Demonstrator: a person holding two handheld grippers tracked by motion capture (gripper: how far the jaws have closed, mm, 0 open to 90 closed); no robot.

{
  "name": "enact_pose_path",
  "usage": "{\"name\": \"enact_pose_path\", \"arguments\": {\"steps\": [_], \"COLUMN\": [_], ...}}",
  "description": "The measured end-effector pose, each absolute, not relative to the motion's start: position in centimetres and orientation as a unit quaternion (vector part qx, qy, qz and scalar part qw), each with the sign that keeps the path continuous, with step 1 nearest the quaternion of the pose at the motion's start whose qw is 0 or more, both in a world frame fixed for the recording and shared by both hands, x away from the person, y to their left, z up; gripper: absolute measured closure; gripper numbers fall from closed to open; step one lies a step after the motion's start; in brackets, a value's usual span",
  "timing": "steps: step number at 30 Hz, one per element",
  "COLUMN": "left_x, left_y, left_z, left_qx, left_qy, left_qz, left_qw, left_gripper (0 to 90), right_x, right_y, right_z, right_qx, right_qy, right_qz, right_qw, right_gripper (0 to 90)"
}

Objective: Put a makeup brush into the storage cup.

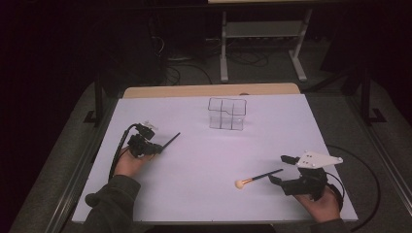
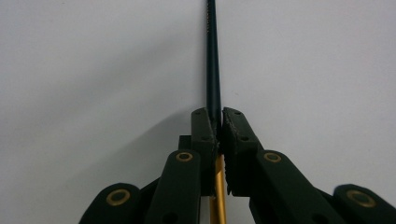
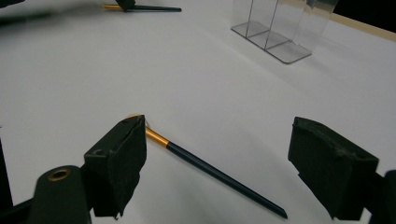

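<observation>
Now the left tool [image 1: 156,148] is pinching a brush [image 2: 213,65] near where its gold ferrule meets the dark handle, jaws pressed together on it, the handle running straight out ahead of the tips over the table [image 1: 204,145]. In the high view that handle points up and away from the tool toward the clear organizer [image 1: 227,114], which stands well ahead of it and to its right.

Over on the other side, the right tool [image 1: 282,169] is spread wide and holds nothing. A second brush [image 3: 205,167] lies flat on the table just ahead of it, gold ferrule by its left jaw, dark handle tip slanting toward the right jaw.

The step in hand looks like getting the held brush into the organizer. To do it well, keep the pinch firm, lift clear of the table, tip the brush upright and line it up above one compartment before lowering. The clear walls look light, so a sideways knock could shift them.
</observation>
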State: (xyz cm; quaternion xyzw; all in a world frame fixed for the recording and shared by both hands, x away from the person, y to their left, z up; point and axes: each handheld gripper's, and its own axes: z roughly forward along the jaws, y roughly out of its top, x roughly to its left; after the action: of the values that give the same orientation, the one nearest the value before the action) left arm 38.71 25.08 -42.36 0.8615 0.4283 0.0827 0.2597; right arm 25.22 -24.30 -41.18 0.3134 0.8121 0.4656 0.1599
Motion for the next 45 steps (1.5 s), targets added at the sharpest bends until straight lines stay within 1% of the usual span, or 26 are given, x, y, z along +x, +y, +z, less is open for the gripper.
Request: {"name": "enact_pose_path", "arguments": {"steps": [11,14,18,21,25,32,45], "left_x": [38.5,38.3,37.8,37.5,37.2,36.5,35.4], "left_y": [25.4,25.3,25.0,24.8,24.6,24.1,23.0], "left_z": [-42.0,-41.5,-41.2,-40.8,-40.5,-39.7,-38.6], "left_qx": [0.857,0.866,0.864,0.872,0.870,0.878,0.880], "left_qy": [0.428,0.409,0.407,0.386,0.386,0.363,0.343], "left_qz": [0.078,0.076,0.069,0.070,0.068,0.069,0.066], "left_qw": [0.276,0.277,0.289,0.291,0.298,0.305,0.321], "left_gripper": [83.9,83.8,83.8,83.8,83.8,83.8,83.8], "right_x": [25.3,25.3,25.3,25.3,25.4,25.4,25.6], "right_y": [-24.2,-24.1,-24.0,-23.9,-23.8,-23.5,-23.0], "right_z": [-41.2,-41.3,-41.3,-41.3,-41.4,-41.4,-41.5], "right_qx": [0.310,0.311,0.308,0.308,0.306,0.302,0.295], "right_qy": [0.814,0.815,0.817,0.820,0.821,0.824,0.832], "right_qz": [0.465,0.464,0.461,0.459,0.458,0.455,0.446], "right_qw": [0.160,0.156,0.156,0.152,0.152,0.151,0.150], "right_gripper": [18.8,18.8,18.8,18.8,18.8,18.7,18.6]}}
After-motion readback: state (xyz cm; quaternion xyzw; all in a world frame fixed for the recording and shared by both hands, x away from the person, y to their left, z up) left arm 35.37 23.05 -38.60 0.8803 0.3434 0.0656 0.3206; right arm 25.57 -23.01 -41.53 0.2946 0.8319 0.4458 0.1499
